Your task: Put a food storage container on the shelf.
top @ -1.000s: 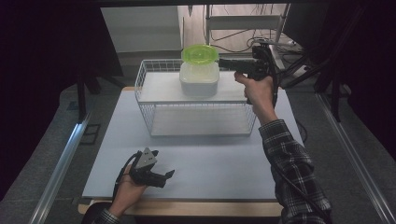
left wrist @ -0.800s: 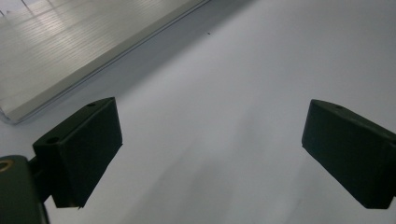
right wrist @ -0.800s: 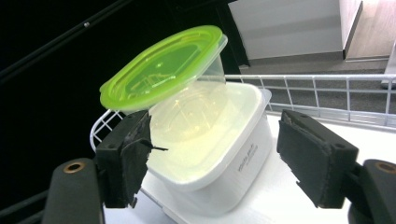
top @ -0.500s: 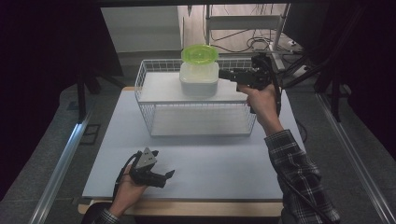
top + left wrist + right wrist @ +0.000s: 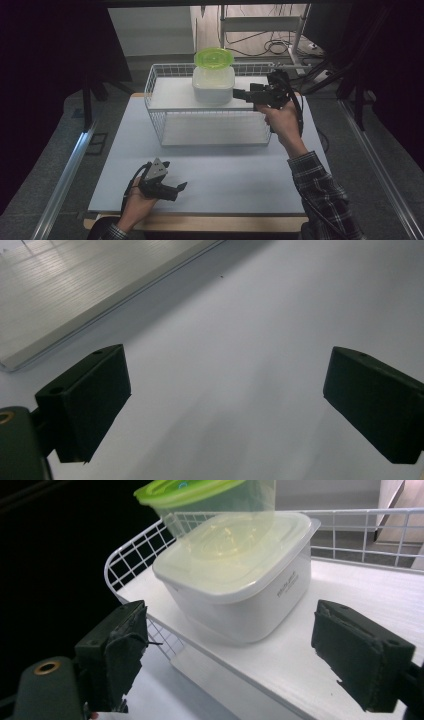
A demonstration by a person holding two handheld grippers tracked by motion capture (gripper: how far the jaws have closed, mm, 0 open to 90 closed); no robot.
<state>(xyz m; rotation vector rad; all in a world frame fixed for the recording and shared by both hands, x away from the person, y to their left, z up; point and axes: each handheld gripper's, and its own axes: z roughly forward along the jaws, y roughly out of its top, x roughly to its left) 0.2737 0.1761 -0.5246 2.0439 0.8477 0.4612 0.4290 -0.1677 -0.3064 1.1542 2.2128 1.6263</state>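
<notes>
Jaws of my right gripper (image 5: 227, 655) have just been opening and hold nothing, so I'd square them on the white container (image 5: 237, 575) at upper centre on the rack shelf (image 5: 350, 630), below the green-lidded tub (image 5: 210, 500), while my left gripper (image 5: 172, 189) idles open.

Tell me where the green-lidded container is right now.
In the high view, the green-lidded container is stacked on the white container, on the wire basket's shelf at the table's far side.

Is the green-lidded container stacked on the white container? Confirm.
Yes, the green-lidded container sits on the white container's lid in the right gripper view.
</notes>
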